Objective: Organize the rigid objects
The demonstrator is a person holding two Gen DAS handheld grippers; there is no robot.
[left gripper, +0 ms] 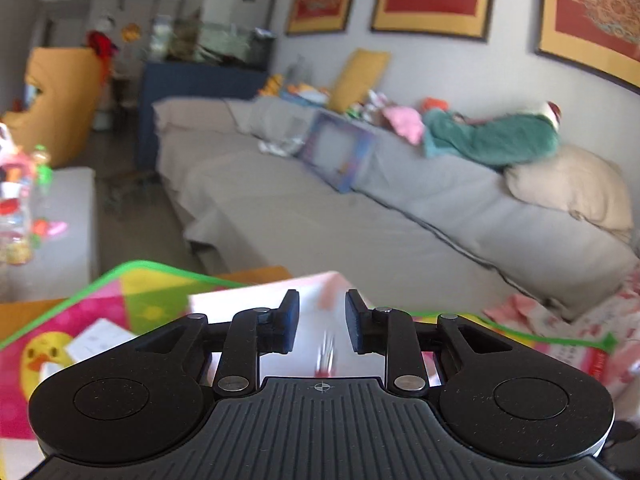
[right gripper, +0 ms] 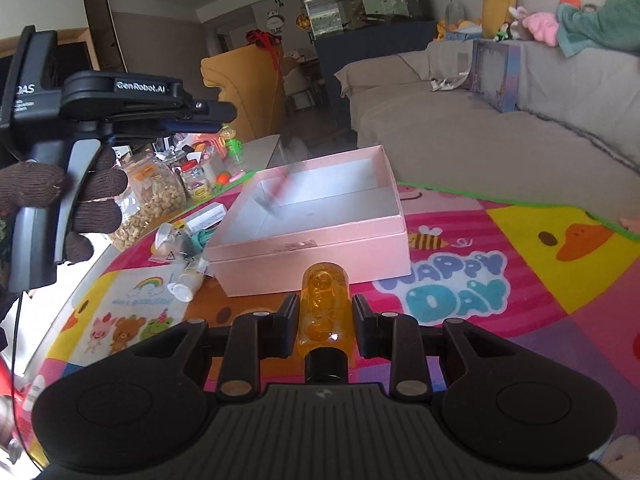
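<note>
An open pink box (right gripper: 320, 240) with a white inside stands on the colourful play mat (right gripper: 520, 260). My right gripper (right gripper: 325, 320) is just in front of it, shut on an amber see-through bottle (right gripper: 324, 300) with a black cap that points back at the camera. My left gripper (right gripper: 228, 114), held by a gloved hand (right gripper: 96, 200), hangs above and left of the box. In the left wrist view that left gripper (left gripper: 322, 320) is open over the box (left gripper: 240, 304). A thin pink-red thing (left gripper: 326, 354) shows as a blur below the gap, touching neither pad. The same streak (right gripper: 280, 186) appears inside the box.
Left of the box lie a small white-capped bottle (right gripper: 186, 284), packets and a card. A jar of nuts (right gripper: 152, 200), smaller jars and a green toy bottle (right gripper: 232, 146) stand behind them. A grey sofa (right gripper: 480, 128) runs along the right, with a yellow chair (right gripper: 240, 80) beyond.
</note>
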